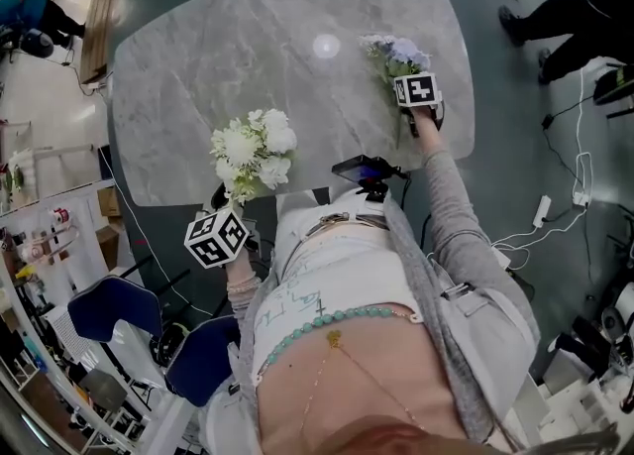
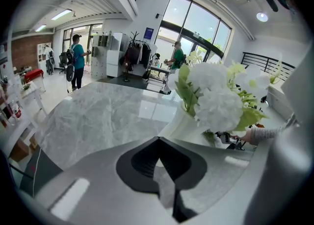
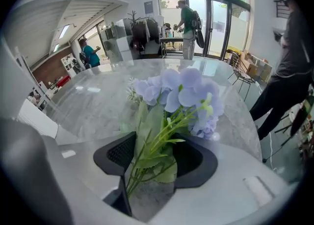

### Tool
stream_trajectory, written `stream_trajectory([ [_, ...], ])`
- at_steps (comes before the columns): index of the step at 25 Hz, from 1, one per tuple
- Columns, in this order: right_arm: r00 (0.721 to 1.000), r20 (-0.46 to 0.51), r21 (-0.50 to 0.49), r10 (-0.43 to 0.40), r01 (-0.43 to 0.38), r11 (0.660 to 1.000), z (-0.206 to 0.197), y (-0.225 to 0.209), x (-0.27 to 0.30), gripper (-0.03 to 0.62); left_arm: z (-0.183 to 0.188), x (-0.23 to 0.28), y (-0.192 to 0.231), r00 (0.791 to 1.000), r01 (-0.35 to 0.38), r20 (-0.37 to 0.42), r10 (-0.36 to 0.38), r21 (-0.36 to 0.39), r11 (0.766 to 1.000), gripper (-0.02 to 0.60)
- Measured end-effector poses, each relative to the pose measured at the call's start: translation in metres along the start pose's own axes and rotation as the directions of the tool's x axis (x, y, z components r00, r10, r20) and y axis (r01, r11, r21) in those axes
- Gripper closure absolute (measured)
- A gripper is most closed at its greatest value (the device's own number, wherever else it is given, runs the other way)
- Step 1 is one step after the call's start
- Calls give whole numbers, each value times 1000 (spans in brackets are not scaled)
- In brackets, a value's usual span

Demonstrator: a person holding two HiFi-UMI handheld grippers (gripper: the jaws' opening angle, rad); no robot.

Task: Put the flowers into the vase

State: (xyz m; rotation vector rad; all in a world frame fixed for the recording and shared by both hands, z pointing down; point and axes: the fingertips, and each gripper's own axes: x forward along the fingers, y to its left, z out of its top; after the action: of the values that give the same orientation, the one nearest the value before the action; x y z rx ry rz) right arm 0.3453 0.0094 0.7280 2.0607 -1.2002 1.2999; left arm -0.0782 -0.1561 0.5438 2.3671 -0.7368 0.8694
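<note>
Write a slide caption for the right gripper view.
Right tongs shut on the green stems of a lavender-blue flower spray, held over the grey marble table.

Vase [image 2: 180,121] base hidden behind left claw [image 2: 156,138], rim behind white flowers [image 2: 216,96].

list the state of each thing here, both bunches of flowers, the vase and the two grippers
white flowers: standing in the white vase
white vase: holds the white flowers, just past the left gripper's tips
lilac flowers: stems clamped in the right gripper, not in the vase
left gripper: jaws shut, tips together, nothing seen between them
right gripper: shut on the lilac flowers' stems
</note>
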Motion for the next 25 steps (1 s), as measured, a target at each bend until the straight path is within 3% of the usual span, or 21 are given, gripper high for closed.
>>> stream_trajectory([
  [9, 998, -56, -29, -4, 3, 1000, -4, -8, 11, 345, -2, 4, -4, 1000, 25, -4, -25, 11, 1000, 580],
  [18, 999, 34, -2, -20, 20, 1000, -4, -6, 6, 461, 0, 2, -7, 999, 46, 8, -46, 23, 999, 580],
  [25, 996, 83, 20, -7, 6, 1000, -5, 2, 1, 479, -1, -4, -3, 999, 49, 18, -49, 24, 999, 580],
])
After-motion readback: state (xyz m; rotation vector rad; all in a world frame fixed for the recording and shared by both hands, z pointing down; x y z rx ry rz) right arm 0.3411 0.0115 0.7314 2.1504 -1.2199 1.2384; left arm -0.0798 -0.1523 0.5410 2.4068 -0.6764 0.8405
